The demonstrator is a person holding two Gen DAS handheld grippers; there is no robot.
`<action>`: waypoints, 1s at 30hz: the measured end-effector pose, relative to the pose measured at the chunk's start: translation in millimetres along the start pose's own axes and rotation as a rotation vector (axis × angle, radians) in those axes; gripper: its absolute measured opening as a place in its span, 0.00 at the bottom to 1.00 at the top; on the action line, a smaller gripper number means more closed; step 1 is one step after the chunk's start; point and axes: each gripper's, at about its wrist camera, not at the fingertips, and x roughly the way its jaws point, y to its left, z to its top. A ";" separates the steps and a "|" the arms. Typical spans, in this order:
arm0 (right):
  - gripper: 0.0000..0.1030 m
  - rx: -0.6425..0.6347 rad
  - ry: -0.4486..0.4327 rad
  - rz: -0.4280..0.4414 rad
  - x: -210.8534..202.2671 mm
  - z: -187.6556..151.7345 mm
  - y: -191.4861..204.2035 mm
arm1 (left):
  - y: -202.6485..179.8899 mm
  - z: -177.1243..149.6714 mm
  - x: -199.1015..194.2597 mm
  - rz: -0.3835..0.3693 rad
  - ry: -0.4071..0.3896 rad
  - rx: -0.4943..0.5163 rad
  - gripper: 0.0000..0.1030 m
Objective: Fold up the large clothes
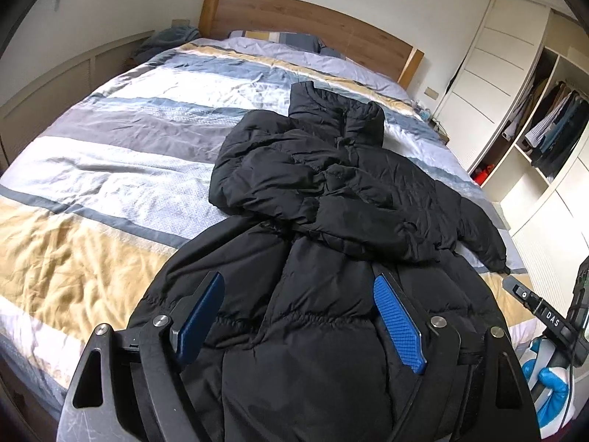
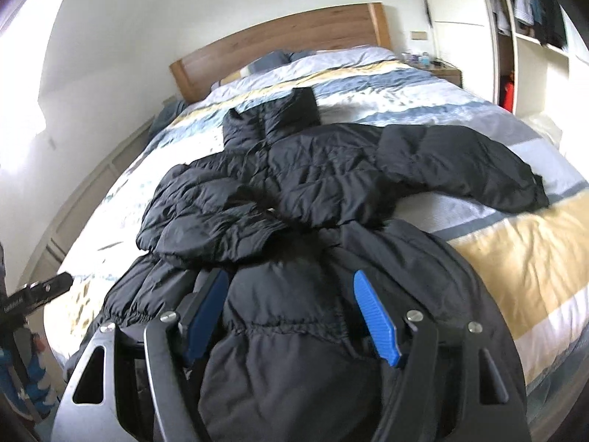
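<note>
Striped bed (image 1: 110, 154) carries the black jacket (image 1: 331, 184), one sleeve crossed. Left gripper (image 1: 300, 316) and right gripper (image 2: 291, 313) both spread over the hem; pinch deep, lift evenly.

bare striped bed (image 1: 110, 169) left of jacket (image 1: 331, 191); wardrobe (image 1: 545, 129) crowds right.

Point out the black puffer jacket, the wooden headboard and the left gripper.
black puffer jacket (image 1: 331, 184): left wrist view, on its bunched chest.
wooden headboard (image 1: 294, 13): left wrist view, on the middle panel.
left gripper (image 1: 298, 294): left wrist view, midway between its blue fingertips, over the jacket's hem.
</note>
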 end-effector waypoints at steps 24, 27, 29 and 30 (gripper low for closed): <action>0.68 0.539 -0.003 -0.006 32.4 3.8 -239.0 | -55.6 -11.8 5.3 0.134 0.025 0.088 0.80; 0.68 0.598 -0.016 0.008 45.7 5.7 -265.1 | -51.2 -11.3 6.6 0.168 0.038 0.083 0.80; 0.68 0.642 -0.023 0.026 55.3 6.3 -281.6 | -48.3 -10.4 8.6 0.185 0.048 0.077 0.80; 0.68 0.660 -0.027 0.035 58.6 6.6 -287.0 | -47.4 -10.0 10.0 0.196 0.054 0.076 0.80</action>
